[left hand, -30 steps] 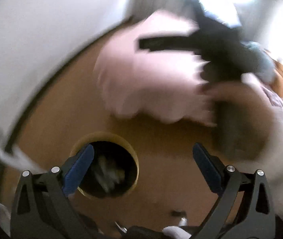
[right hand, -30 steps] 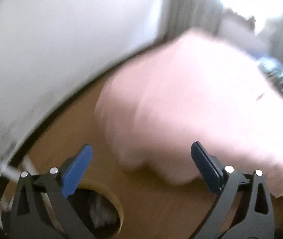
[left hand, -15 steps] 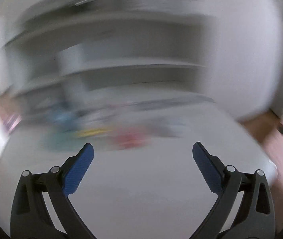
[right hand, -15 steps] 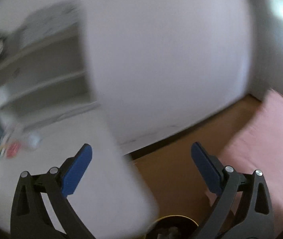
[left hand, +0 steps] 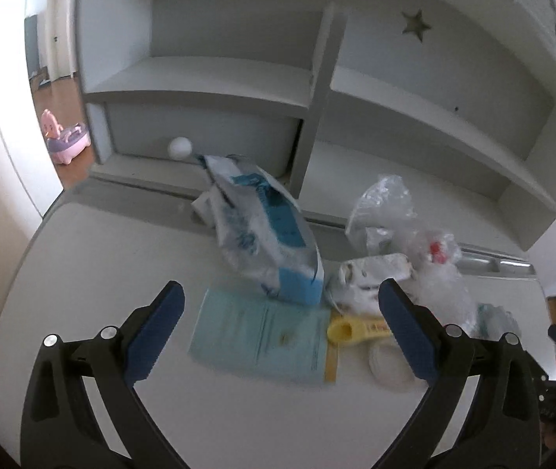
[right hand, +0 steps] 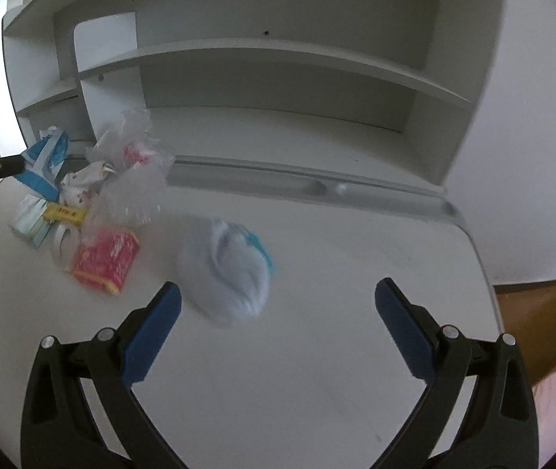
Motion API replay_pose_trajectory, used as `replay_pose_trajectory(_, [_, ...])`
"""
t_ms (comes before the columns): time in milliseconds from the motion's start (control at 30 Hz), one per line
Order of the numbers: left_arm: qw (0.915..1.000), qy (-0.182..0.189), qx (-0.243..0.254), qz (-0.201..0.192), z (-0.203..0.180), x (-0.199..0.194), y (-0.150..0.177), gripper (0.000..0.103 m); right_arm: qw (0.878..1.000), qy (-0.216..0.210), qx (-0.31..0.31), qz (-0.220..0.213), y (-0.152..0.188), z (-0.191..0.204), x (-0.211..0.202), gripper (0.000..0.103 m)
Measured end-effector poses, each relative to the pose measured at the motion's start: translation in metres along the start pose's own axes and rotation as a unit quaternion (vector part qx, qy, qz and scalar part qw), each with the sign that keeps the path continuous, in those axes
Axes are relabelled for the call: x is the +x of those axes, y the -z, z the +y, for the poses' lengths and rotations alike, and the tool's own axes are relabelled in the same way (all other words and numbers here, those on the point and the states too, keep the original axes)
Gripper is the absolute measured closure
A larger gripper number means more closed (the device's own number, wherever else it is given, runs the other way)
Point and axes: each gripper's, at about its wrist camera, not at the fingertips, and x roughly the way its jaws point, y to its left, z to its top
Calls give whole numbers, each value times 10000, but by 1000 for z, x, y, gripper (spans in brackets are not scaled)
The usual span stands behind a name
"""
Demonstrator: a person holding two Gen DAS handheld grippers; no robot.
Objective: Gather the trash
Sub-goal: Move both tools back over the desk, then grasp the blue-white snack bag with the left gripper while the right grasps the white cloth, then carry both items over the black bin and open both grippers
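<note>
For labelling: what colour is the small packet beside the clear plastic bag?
Red packet with a yellow edge; right wrist view.

The left claw (left hand: 279,324) hangs spread wide, its two blue-padded fingers (left hand: 156,322) far apart and gripping nothing. The right claw (right hand: 278,322) is held the same way, fingers (right hand: 403,322) splayed with open air between them. Both point forward and slightly downward, side by side. A sliver of each claw shows at the edge of the other's view.
</note>
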Motion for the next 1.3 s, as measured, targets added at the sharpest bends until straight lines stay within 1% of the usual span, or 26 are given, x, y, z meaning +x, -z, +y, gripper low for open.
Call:
replay_pose_trajectory(133, [9999, -106, 36, 130, -2, 24, -4, 6, 9999, -116, -17, 126, -9, 0, 15, 7])
replay_pose_trajectory(200, [9997, -167, 57, 185, -2, 34, -8, 6, 9996, -173, -47, 197, -12, 3, 23, 10])
replay_pose_trajectory(233, [9996, -190, 79, 194, -1, 37, -9, 6, 9996, -183, -73, 222, -13, 5, 26, 14])
replay_pose_trajectory(300, [9995, -210, 81, 223, 3, 46, -11, 7, 9993, -242, -131, 268, -12, 8, 30, 26])
replay_pose_trajectory(333, [9995, -206, 52, 252, 7, 49, -10, 10, 9990, -300, -142, 307, -10, 9, 32, 41])
replay_pose_trajectory(367, [9995, -175, -8, 261, 10, 51, -9, 31, 9984, -403, -125, 371, -9, 9, 34, 61])
replay_pose_trajectory(400, [9994, -32, -97, 332, 14, 55, -9, 48, 9980, -486, -104, 392, -7, 11, 36, 64])
replay_pose_trajectory(433, [9987, 142, -213, 446, 18, 58, -8, 62, 9980, -505, -113, 359, -6, 12, 36, 69])
replay_pose_trajectory(467, [9979, 279, -334, 486, 22, 59, -8, 62, 9985, -425, -173, 289, -5, 15, 35, 74])
replay_pose_trajectory(533, [9982, 372, -336, 342, 24, 54, -8, 68, 9988, -404, -203, 204, -4, 18, 30, 79])
replay_pose_trajectory(567, [9983, 391, -362, 244, 26, 49, -9, 77, 9989, -424, -143, 162, -5, 17, 27, 80])
replay_pose_trajectory(633, [9981, 450, -423, -13, 29, 32, -11, 82, 9988, -479, 39, 28, -5, 10, 15, 81])
replay_pose_trajectory(700, [9976, 470, -409, -287, 30, 9, -13, 83, 9975, -612, 290, -195, -6, 3, -4, 81])
replay_pose_trajectory(767, [9969, 519, -414, -428, 32, -7, -13, 84, 9962, -674, 431, -351, -5, -2, -19, 81])
replay_pose_trajectory(933, [9957, 640, -281, -612, 26, -40, 0, 85, 9942, -854, 638, -129, 16, -6, -22, 83])
replay_pose_trajectory(1100, [9941, 820, -177, -688, 20, -67, 20, 85, 9917, -994, 811, -98, 37, -13, -36, 83])
replay_pose_trajectory(1200, [9923, 996, 27, -732, 5, -80, 34, 85, 9905, -1048, 879, -168, 47, -14, -51, 83])
replay_pose_trajectory(1300, [9892, 1179, 362, -797, -26, -95, 47, 85, 9888, -1048, 995, -384, 54, -27, -75, 83])
